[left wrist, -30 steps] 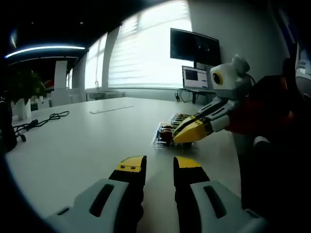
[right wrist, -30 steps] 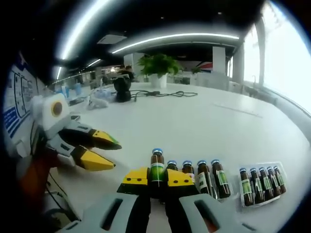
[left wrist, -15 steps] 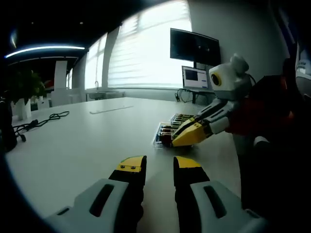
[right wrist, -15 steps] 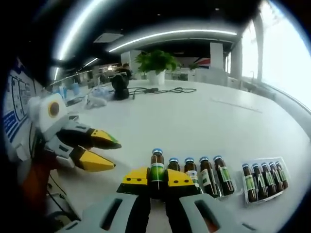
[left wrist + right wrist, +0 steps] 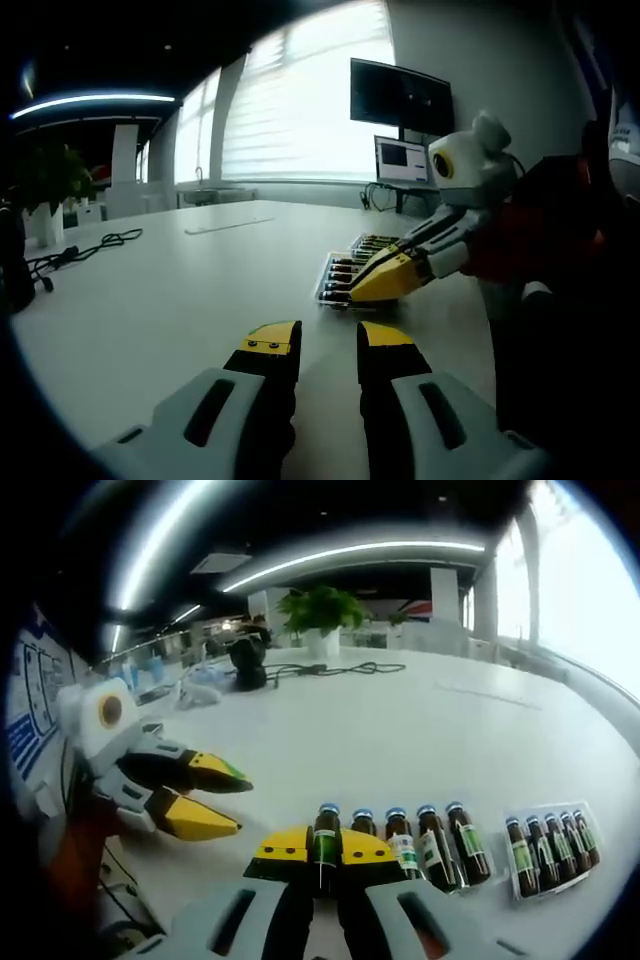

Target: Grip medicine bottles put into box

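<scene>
In the right gripper view my right gripper is shut on a brown medicine bottle with a blue cap and green label. It holds the bottle upright at the left end of a row of like bottles lying in a clear box. Seen from the left gripper view, the right gripper hangs low over that box. My left gripper rests near the table, open, with nothing between its yellow tips. It also appears as the left gripper in the right gripper view, with its jaws spread.
A second clear tray holds several more bottles to the right. A black cable lies far left, and a plant stands on the far side of the table. Monitors stand behind, and a person's dark sleeve is at right.
The right gripper has sunk a little with its bottle, closer to the row in the box. The left gripper has stayed put.
</scene>
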`<state>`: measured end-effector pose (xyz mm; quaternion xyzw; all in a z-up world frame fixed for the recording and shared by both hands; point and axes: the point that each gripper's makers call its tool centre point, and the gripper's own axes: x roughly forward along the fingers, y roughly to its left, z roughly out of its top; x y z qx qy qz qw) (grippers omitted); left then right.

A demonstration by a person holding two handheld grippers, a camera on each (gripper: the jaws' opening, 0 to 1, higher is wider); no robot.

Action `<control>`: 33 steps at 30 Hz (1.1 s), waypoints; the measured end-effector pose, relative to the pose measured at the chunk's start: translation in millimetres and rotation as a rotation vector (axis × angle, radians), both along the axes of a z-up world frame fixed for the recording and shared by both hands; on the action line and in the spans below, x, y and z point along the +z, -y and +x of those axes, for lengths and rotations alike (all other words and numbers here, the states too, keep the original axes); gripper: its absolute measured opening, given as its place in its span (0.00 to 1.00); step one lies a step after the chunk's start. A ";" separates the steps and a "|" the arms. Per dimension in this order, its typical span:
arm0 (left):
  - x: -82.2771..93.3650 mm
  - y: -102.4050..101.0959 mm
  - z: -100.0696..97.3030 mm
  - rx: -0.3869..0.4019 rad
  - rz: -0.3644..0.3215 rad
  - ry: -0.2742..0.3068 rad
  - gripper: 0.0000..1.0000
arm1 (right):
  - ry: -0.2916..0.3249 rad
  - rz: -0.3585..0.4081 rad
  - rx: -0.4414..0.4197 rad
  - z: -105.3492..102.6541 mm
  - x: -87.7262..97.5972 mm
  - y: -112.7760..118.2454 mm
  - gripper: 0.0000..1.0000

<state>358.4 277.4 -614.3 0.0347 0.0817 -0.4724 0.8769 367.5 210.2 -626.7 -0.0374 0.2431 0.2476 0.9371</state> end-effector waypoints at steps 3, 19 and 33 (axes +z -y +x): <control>0.0 -0.1 -0.1 0.000 0.000 0.000 0.16 | 0.006 0.006 0.001 -0.1 2.9 1.9 0.04; -0.3 0.3 0.1 0.000 0.002 0.000 0.16 | 0.021 -0.037 0.163 -6.3 11.3 4.8 0.02; -0.2 -0.2 0.4 0.001 0.004 0.001 0.16 | -0.052 -0.072 0.200 -2.7 2.3 2.3 0.01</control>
